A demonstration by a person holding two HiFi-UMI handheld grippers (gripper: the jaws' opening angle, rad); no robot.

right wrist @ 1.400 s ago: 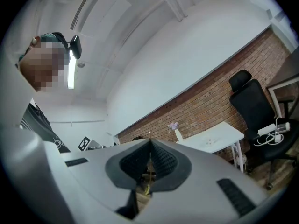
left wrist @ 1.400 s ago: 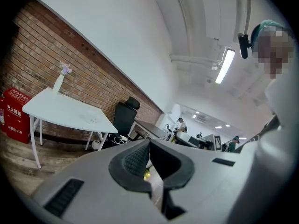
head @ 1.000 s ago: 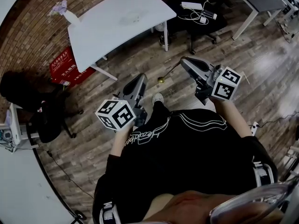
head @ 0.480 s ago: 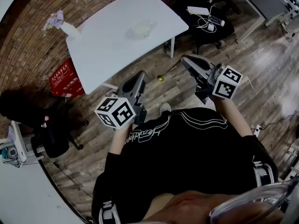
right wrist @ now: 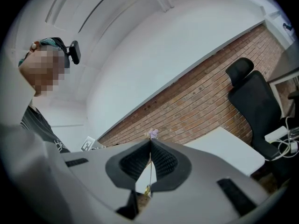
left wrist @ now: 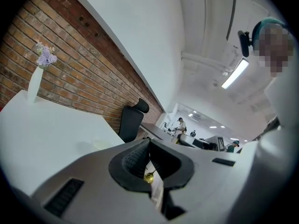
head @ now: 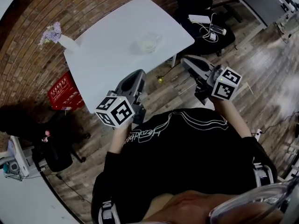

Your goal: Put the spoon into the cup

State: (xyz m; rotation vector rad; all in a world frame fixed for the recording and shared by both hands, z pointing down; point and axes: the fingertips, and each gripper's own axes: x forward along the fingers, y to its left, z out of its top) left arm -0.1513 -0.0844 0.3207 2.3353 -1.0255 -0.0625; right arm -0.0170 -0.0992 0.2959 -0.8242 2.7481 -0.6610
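Head view: the right gripper is closed on the handle of the thin golden metal spoon, well apart from the clear glass cup on the white bench. The left gripper is closed and empty. Pinched so, the spoon may swing, miss the rim or tip the cup.

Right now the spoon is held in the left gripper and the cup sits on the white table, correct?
No. The spoon is clamped in the right gripper, not the left; the right gripper view shows its handle between those jaws. The cup does sit on the white table.
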